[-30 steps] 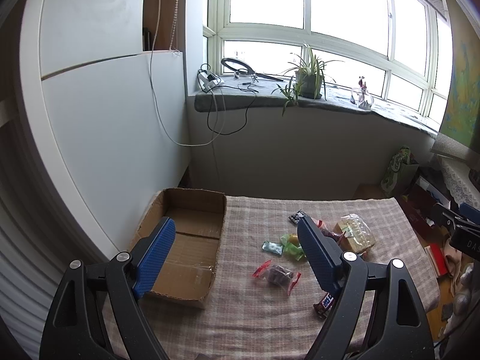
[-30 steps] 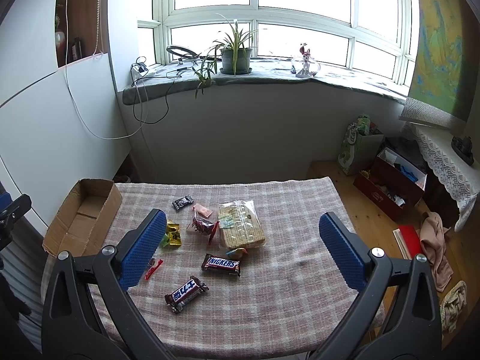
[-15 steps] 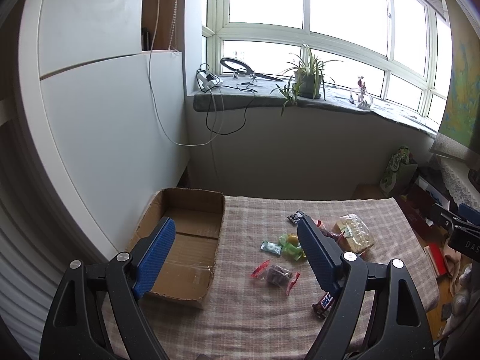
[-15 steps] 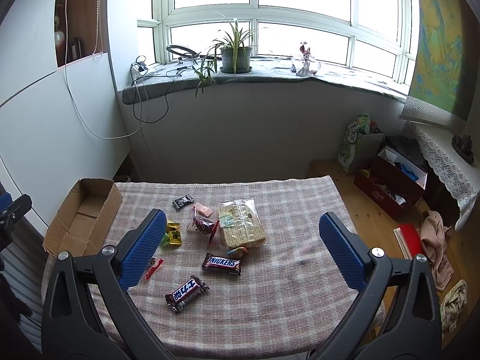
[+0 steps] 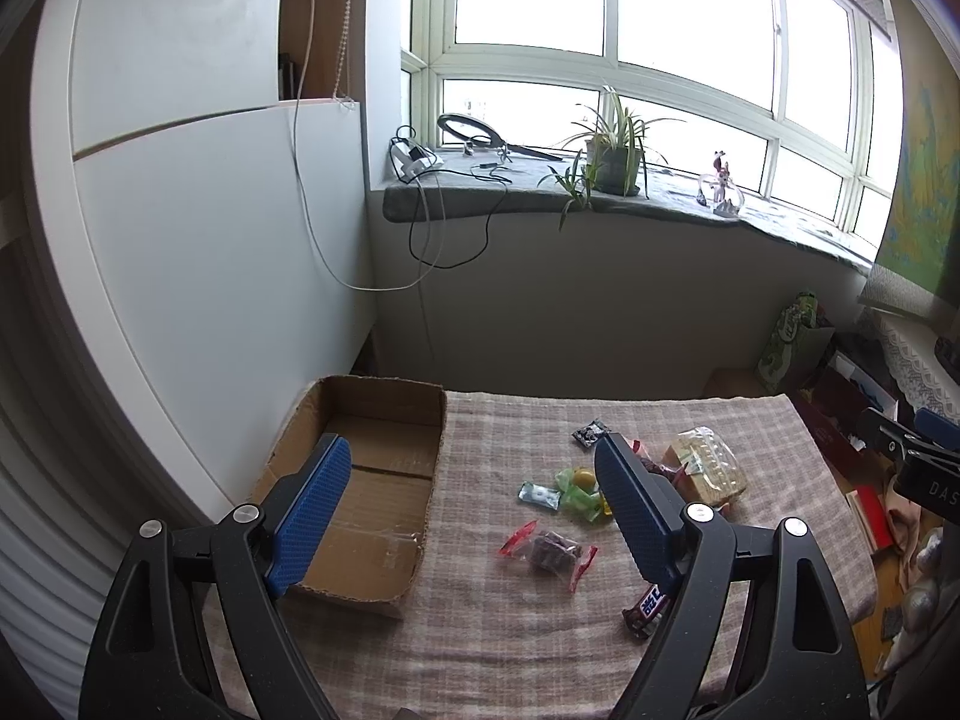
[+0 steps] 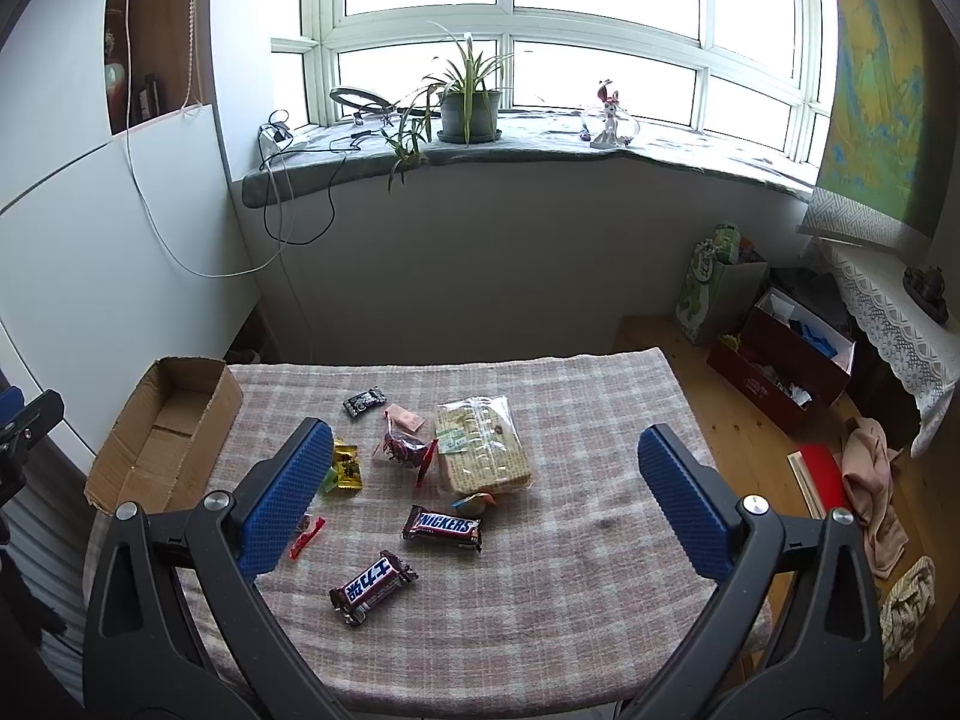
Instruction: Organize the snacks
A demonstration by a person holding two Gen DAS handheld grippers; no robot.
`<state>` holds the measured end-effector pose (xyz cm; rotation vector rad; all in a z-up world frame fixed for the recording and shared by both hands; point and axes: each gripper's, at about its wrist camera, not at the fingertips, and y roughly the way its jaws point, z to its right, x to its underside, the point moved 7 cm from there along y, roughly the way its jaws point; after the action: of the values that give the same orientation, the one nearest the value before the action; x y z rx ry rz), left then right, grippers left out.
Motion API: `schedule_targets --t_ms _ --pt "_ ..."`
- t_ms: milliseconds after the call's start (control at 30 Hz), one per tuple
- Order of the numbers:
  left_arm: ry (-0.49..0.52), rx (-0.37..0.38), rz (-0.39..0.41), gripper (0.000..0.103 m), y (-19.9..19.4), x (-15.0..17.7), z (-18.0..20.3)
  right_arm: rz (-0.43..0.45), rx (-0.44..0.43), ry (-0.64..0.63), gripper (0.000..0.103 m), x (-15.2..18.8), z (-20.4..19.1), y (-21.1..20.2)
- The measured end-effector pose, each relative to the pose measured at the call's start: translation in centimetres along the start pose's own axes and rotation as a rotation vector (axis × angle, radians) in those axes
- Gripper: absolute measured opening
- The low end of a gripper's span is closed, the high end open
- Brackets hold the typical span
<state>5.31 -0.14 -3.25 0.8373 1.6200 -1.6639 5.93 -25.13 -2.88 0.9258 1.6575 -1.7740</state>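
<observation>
Across the checked surface (image 6: 570, 570) the snacks are lying scattered — Snickers bar (image 6: 443, 528), cracker pack (image 6: 483, 447) — beside the seemingly empty cardboard box (image 5: 366, 480). Both the left gripper (image 5: 474, 507) and right gripper (image 6: 480, 507) are hovering, jaws spread. Slick wrappers may be slipping from a shallow pinch. Nothing is differing from a second ago.

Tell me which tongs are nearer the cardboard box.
Left. The left tongs hover open right above the cardboard box, one finger over its floor. The right tongs hang open over the snacks at mid-table, box off to their left.
</observation>
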Motion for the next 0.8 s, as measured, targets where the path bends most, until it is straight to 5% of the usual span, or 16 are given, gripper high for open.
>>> schedule_targets --t_ms 800 --pt "0.005 0.014 -0.01 0.084 0.93 0.09 0.44 -0.009 0.001 0.003 0.103 0.59 0.16 0.63"
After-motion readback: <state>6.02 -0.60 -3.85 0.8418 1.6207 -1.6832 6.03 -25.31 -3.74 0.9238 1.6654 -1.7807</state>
